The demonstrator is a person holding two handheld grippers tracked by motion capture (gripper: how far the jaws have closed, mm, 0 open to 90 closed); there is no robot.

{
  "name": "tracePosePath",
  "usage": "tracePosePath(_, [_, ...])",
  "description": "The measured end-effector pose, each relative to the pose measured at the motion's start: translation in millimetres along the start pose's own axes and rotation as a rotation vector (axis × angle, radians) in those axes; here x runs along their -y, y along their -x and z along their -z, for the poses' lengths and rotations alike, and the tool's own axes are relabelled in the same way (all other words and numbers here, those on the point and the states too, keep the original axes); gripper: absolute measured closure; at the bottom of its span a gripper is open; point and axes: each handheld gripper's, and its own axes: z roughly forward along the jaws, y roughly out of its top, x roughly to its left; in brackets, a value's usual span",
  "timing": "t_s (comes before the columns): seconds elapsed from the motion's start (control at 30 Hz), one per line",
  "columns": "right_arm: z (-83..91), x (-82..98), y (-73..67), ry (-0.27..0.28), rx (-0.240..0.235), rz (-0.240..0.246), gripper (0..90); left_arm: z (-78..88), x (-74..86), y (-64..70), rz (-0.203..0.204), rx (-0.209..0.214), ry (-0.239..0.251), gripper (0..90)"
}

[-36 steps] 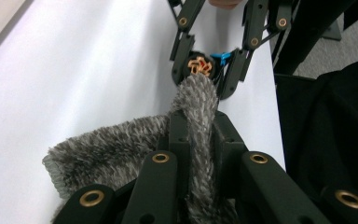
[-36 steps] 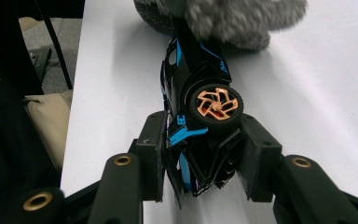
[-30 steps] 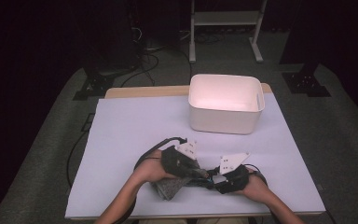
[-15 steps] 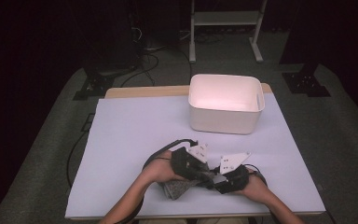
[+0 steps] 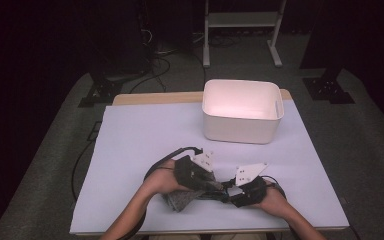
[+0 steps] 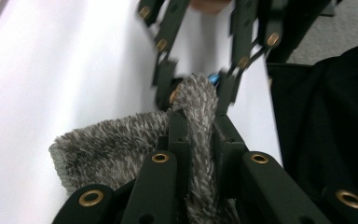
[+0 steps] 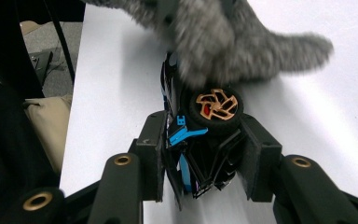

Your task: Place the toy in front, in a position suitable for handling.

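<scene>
Currently the left gripper (image 6: 198, 135) is clamped tight on a fold of the grey fuzzy cloth (image 6: 116, 149). The right gripper (image 7: 205, 158) is partly closed around a black-and-blue toy car (image 7: 200, 144), one gold-spoked wheel up. Both sit near the table's (image 5: 145, 135) front edge, cloth touching the car.

- The tabletop (image 5: 140, 150) was covered by a pale sheet, a wooden edge showing at the far side.
- A white tub (image 5: 242, 111) stood at its far edge.
- A grey furry cloth (image 5: 182, 199) lay near the front edge.
</scene>
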Motion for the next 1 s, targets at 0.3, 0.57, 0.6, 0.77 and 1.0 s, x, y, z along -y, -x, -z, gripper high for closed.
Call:
tracePosePath(0.3, [-0.5,-0.1,-0.5,0.001,0.001,-0.006,56.7,-19.6,-23.9,0.7,-0.051,0.032,-0.013,80.7])
tracePosePath(0.57, [-0.4,-0.7,-1.1,-0.006,0.005,-0.002,56.7,-9.6,-11.3,1.3,-0.029,0.010,-0.010,80.5])
tracePosePath(0.6, [-0.5,-0.7,-1.2,-0.006,0.006,0.000,56.7,-7.6,-9.0,1.2,-0.026,0.007,-0.009,80.5])
tracePosePath(0.77, [-0.6,-0.7,-0.5,-0.006,0.004,0.005,56.8,3.3,4.5,-0.6,0.004,-0.019,-0.011,80.2])
tracePosePath(1.0, [-0.6,-0.8,-0.2,-0.008,0.003,0.006,56.7,25.2,32.8,-1.5,0.064,-0.059,-0.010,80.2])
